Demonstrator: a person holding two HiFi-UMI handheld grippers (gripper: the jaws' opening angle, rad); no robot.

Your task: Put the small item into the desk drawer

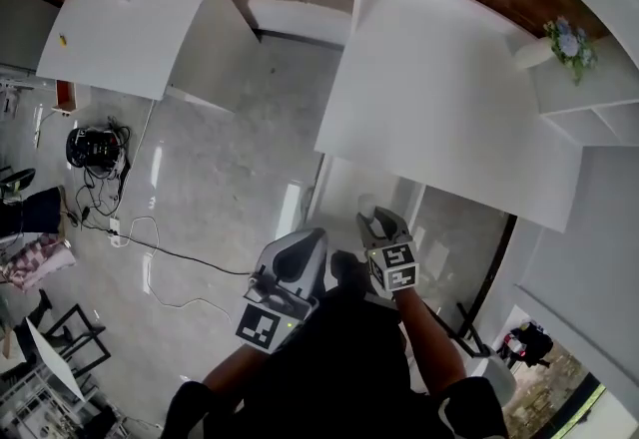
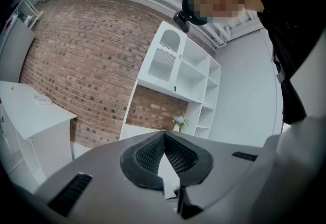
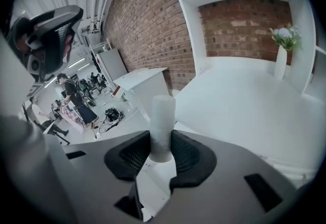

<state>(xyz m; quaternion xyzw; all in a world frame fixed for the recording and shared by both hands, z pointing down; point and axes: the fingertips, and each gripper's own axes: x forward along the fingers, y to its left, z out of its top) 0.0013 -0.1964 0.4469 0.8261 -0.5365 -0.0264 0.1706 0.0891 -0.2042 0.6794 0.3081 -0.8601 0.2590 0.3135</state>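
At the bottom centre of the head view, two grippers were up, one of them loaded.
The right gripper (image 3: 162, 147) clamped one small white cylinder (image 3: 162, 123) upright between its pads, which hid its lower end. The left gripper (image 2: 164, 139) had its jaws pressed together with nothing between them. Beyond were two white desks, a near desk (image 1: 449, 108) right of centre and a far desk (image 1: 140, 18) at upper left, and one flower vase (image 1: 559, 43). The drawer could not be made out.

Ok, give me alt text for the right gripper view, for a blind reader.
The right gripper is shut on a small white cylinder, facing a white desk. Behind: a brick wall and a vase of flowers.
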